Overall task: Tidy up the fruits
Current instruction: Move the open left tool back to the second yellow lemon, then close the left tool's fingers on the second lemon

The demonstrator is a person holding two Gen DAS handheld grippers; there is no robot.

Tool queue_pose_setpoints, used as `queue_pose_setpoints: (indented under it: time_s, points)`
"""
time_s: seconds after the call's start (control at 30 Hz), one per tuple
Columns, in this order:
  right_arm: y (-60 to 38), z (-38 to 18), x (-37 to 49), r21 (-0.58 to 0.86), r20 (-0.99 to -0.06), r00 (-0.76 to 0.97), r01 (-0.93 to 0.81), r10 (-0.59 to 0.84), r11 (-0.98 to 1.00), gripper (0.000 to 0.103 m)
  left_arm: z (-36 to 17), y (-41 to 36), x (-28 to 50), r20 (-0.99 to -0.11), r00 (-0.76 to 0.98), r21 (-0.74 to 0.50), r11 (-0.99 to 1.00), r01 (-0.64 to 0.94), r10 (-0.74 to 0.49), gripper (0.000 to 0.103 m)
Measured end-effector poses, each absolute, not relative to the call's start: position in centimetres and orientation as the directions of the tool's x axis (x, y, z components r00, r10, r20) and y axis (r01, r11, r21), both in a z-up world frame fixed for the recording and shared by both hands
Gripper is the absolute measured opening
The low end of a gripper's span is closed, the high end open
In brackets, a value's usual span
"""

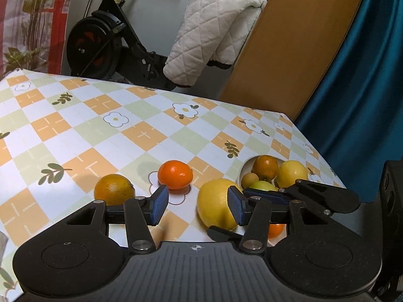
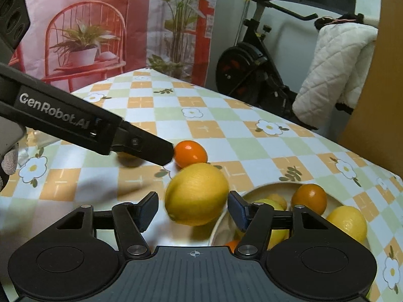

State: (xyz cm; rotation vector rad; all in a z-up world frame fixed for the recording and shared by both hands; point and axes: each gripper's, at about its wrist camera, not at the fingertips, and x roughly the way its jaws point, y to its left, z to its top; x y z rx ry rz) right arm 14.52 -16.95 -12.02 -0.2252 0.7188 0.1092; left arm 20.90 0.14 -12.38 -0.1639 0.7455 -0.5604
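Note:
My right gripper (image 2: 192, 210) is shut on a big yellow lemon (image 2: 196, 193), held just left of the white bowl (image 2: 272, 186). That bowl holds an orange (image 2: 309, 198), another lemon (image 2: 347, 222) and smaller fruit. In the left wrist view the held lemon (image 1: 214, 206) sits by the right pad of my left gripper (image 1: 199, 205), which is open with nothing between its pads. A bright tangerine (image 1: 175, 175) lies just beyond it and a duller orange (image 1: 114, 189) to its left. The left gripper (image 2: 163, 154) reaches in beside the tangerine (image 2: 190, 153), partly hiding the duller orange.
The checked tablecloth (image 1: 100, 125) has free room on the far and left side. The far table edge (image 1: 176, 93) drops off to an exercise bike (image 1: 105, 42) and a white quilted coat (image 1: 209, 32). A teal curtain (image 1: 365, 88) hangs right. A gloved hand (image 2: 8, 161) shows at left.

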Motion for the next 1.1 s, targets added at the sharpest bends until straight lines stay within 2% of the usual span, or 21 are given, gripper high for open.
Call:
queue_pose_setpoints:
  time_s: [0.4, 0.5, 1.1]
  points:
    - [-16.6, -12.9, 15.4, -0.149, -0.672, 0.74, -0.188, 0.04, 0.971, 0.056, -13.6, -1.3, 21.5, -0.624, 0.553, -0.353, 0.83, 0.431, -0.552, 0.054]
    - [-16.6, -13.0, 15.5, -0.136, -0.675, 0.736, -0.187, 0.047, 0.973, 0.052, -13.8, -1.1, 21.5, -0.618, 0.555, -0.366, 0.829, 0.424, -0.557, 0.054]
    - [-16.8, -13.0, 14.9, -0.04, -0.631, 0.768, -0.171, 0.108, 0.985, 0.05, -15.2, 0.2, 20.2, -0.587, 0.58, -0.474, 0.82, 0.319, -0.565, 0.055]
